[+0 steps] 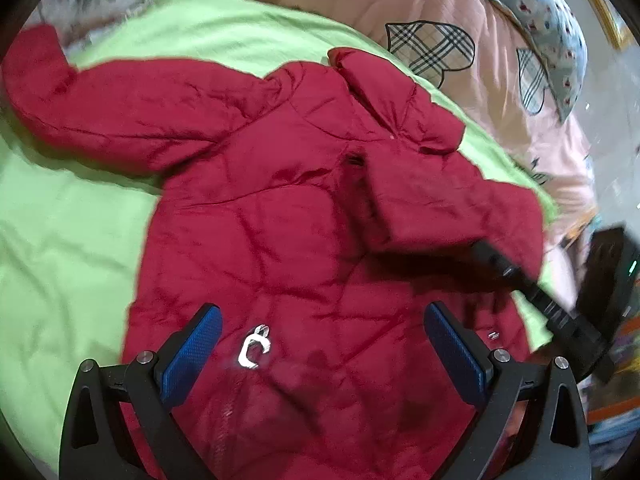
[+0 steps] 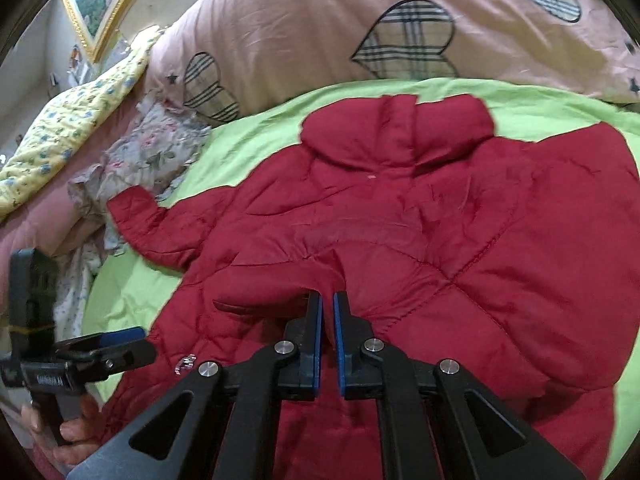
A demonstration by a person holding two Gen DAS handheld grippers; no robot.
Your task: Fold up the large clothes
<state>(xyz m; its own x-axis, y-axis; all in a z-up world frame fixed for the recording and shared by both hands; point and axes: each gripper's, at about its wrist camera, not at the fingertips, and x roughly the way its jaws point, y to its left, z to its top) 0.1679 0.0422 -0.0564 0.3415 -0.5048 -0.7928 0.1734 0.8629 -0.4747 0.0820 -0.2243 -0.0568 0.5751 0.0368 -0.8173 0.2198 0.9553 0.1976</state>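
A red padded jacket [image 1: 280,208] lies back-up on a green sheet [image 1: 60,240], hood toward the pillows. Its left sleeve [image 1: 100,112] is spread out; its right sleeve [image 1: 440,208] is folded across the back. My left gripper [image 1: 320,332] hovers open over the jacket's lower back, by a silver logo [image 1: 254,346]. My right gripper [image 2: 327,304] is shut on the cuff of the folded sleeve [image 2: 460,280] and shows in the left wrist view [image 1: 484,250] as a black arm. The jacket fills the right wrist view [image 2: 400,220], with my left gripper [image 2: 120,340] at the lower left.
A pink quilt with plaid hearts [image 2: 360,32] lies behind the jacket. A floral cloth [image 2: 152,148] and a yellow flowered blanket [image 2: 72,120] sit at the left. A blue patterned pillow [image 1: 540,12] is at the far right. A framed picture [image 2: 100,0] hangs on the wall.
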